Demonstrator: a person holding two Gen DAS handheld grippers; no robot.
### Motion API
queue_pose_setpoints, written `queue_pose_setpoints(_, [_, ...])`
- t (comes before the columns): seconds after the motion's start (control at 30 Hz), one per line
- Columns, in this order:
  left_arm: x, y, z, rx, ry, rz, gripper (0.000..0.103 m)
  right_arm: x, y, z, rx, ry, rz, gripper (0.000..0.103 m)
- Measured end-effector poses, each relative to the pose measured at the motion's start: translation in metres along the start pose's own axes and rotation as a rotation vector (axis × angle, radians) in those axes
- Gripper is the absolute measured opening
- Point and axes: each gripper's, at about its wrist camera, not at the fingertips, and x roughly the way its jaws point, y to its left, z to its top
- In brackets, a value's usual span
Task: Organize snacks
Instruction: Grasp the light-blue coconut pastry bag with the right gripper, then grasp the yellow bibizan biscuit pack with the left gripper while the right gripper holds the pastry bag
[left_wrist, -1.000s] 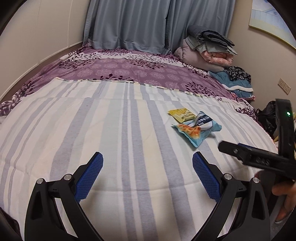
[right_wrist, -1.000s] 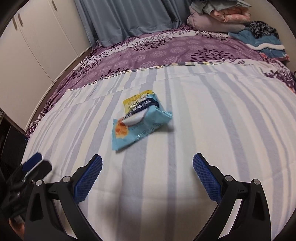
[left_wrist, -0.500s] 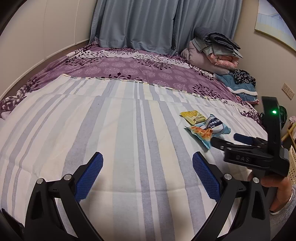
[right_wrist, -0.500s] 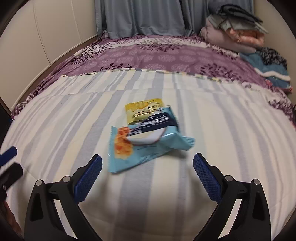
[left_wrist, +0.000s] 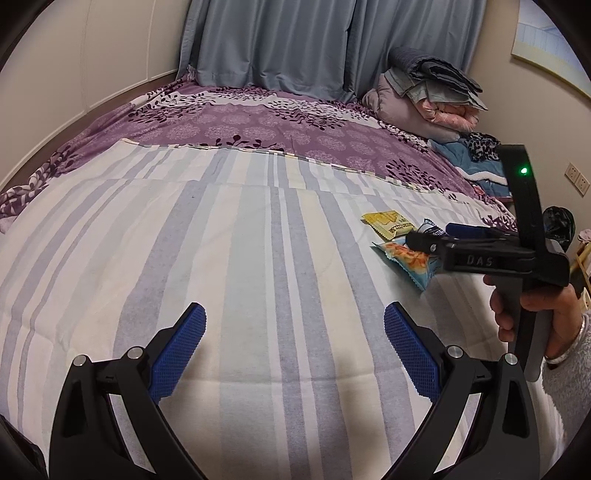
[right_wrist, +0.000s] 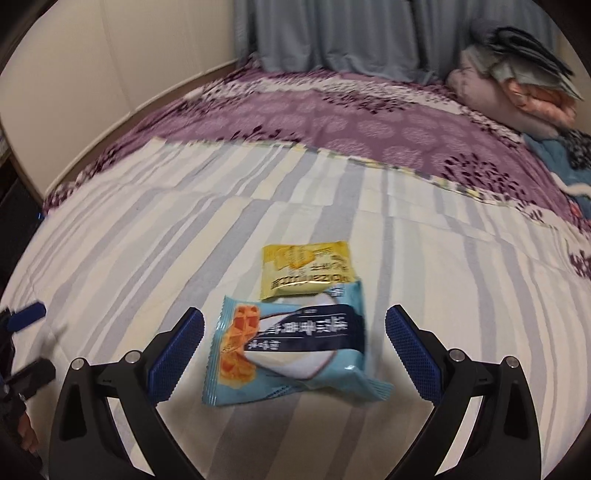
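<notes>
Two snack packets lie touching on the bed: blue packet (right_wrist: 291, 347) between my right gripper's (right_wrist: 293, 349) wide fingers, yellow packet (right_wrist: 306, 269) at twelve o'clock. I'd lower squarely, then pinch. Left gripper (left_wrist: 293, 349) hangs wide, empty.

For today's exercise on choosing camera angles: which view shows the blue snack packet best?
The right wrist view: the blue snack packet lies whole and close between the open right gripper's fingers. In the left wrist view it is small, off to the right, and partly hidden behind the right gripper.
</notes>
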Motion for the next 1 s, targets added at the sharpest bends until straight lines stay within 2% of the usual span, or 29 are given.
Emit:
queue_pose_setpoints(0.13, [0.003, 0.002, -0.001, -0.004, 0.008, 0.000, 0.098, 0.011, 0.021, -0.007, -0.151, 0.030, -0.025, 0.098])
queue_pose_setpoints(0.27, [0.005, 0.001, -0.001, -0.003, 0.015, 0.000, 0.098, 0.015, 0.023, -0.012, -0.188, 0.048, -0.040, 0.098])
queue_pose_setpoints(0.57, [0.007, 0.000, 0.000, 0.003, 0.017, 0.002, 0.098, 0.024, 0.007, -0.015, -0.074, 0.066, 0.031, 0.098])
queue_pose_setpoints(0.73, [0.008, -0.005, 0.008, 0.026, 0.016, 0.013, 0.098, 0.018, 0.001, -0.019, -0.043, 0.052, 0.004, 0.097])
queue_pose_setpoints(0.93, [0.015, -0.015, 0.023, 0.063, 0.011, 0.006, 0.098, 0.001, -0.024, -0.033, 0.047, 0.028, -0.029, 0.092])
queue_pose_setpoints(1.0, [0.019, -0.021, 0.027, 0.078, 0.016, 0.004, 0.098, -0.008, -0.032, -0.040, 0.062, 0.018, -0.047, 0.087])
